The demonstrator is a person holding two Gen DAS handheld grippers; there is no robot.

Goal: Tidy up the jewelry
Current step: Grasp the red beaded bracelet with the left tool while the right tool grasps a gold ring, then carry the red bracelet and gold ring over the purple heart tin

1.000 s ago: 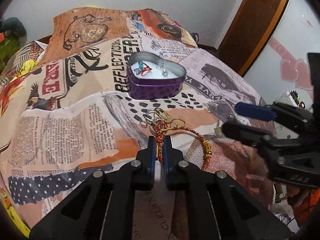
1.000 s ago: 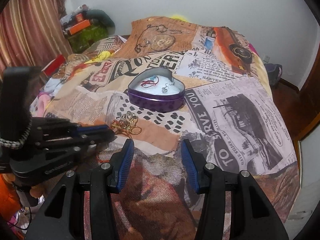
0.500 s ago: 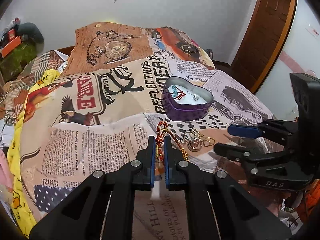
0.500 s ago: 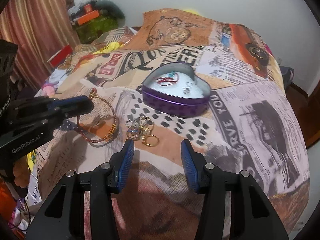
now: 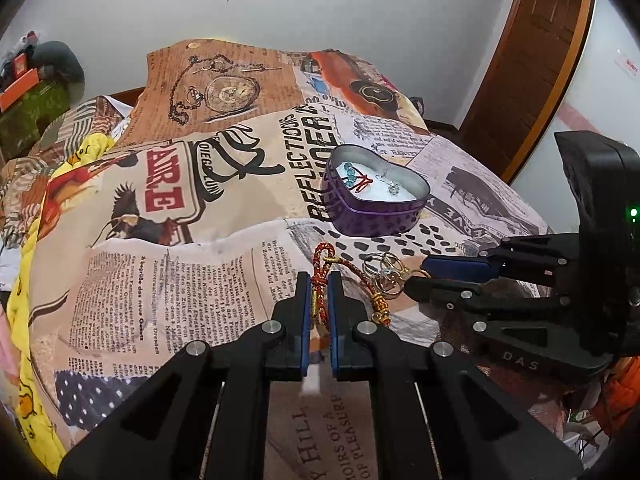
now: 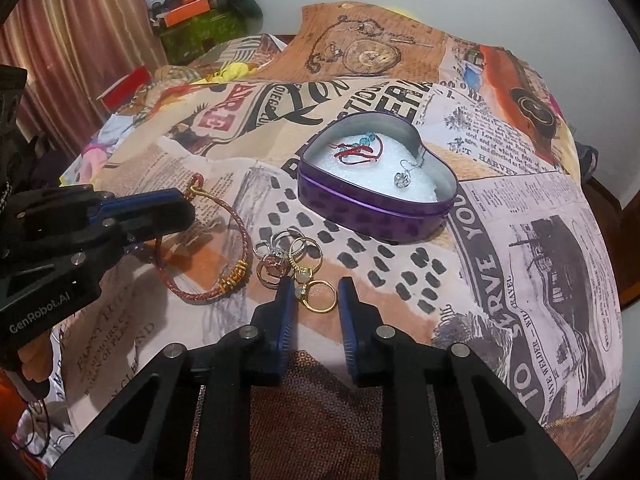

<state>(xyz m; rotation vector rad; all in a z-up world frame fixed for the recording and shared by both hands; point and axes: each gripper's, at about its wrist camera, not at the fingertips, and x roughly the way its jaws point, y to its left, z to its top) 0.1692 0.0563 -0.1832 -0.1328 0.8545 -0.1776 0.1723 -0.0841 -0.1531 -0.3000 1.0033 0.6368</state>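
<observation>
Closed in on the pile of rings [image 6: 294, 266], right gripper [image 6: 313, 294] with jaws spread around a gold ring [image 6: 320, 296]; pinched between left gripper [image 5: 319, 285] jaws, red braided bracelet [image 5: 320, 280], heart tin [image 6: 376, 184] beyond awaiting both.

Purple spotted tin [image 6: 372, 216], red-gold bracelet [image 6: 208, 292]

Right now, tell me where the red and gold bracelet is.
The red and gold bracelet lies on the bedspread left of the pile of rings, nearer than the heart-shaped tin; the left gripper pinches its cord.
</observation>
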